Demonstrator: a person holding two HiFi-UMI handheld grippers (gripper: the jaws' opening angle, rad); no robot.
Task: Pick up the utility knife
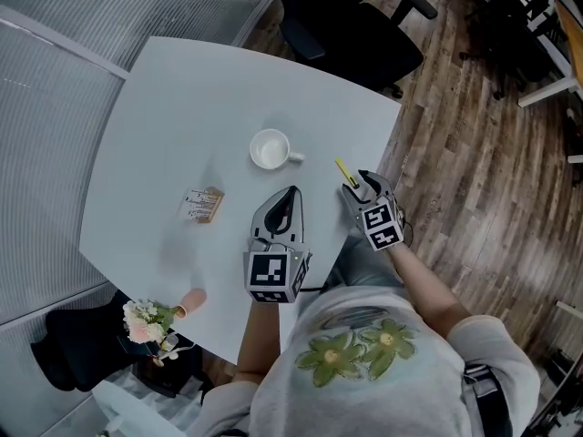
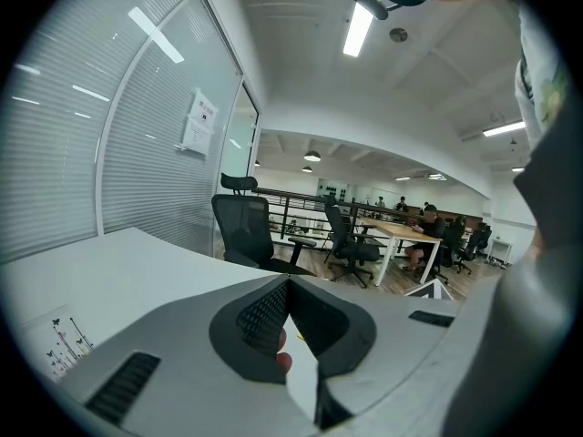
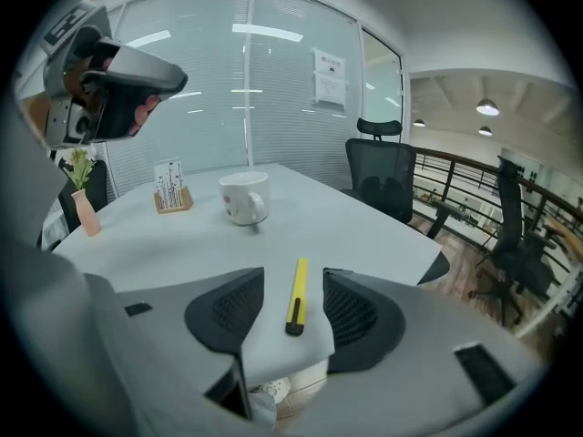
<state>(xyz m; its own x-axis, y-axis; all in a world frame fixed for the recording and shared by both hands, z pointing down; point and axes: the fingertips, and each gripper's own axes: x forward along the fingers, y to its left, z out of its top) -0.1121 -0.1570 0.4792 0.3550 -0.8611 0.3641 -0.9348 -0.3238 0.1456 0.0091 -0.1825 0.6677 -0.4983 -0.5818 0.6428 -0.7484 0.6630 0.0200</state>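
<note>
The utility knife (image 3: 296, 296) is slim and yellow with a black near end, and it lies flat on the white table (image 3: 364, 226) close to the near right edge. My right gripper (image 3: 293, 280) is open, one jaw on each side of the knife's near end, without touching it. From the head view, the knife (image 1: 343, 171) points away from the right gripper (image 1: 358, 182). My left gripper (image 1: 292, 192) is shut with nothing in it, left of the knife; its own view shows the left gripper (image 2: 288, 285) with jaws pressed together.
A white mug (image 1: 271, 148) stands mid-table beyond the left gripper. A small card holder (image 1: 202, 205) sits to the left, and a pink vase of flowers (image 1: 150, 317) at the near left corner. A black office chair (image 1: 364, 35) stands past the table's far edge.
</note>
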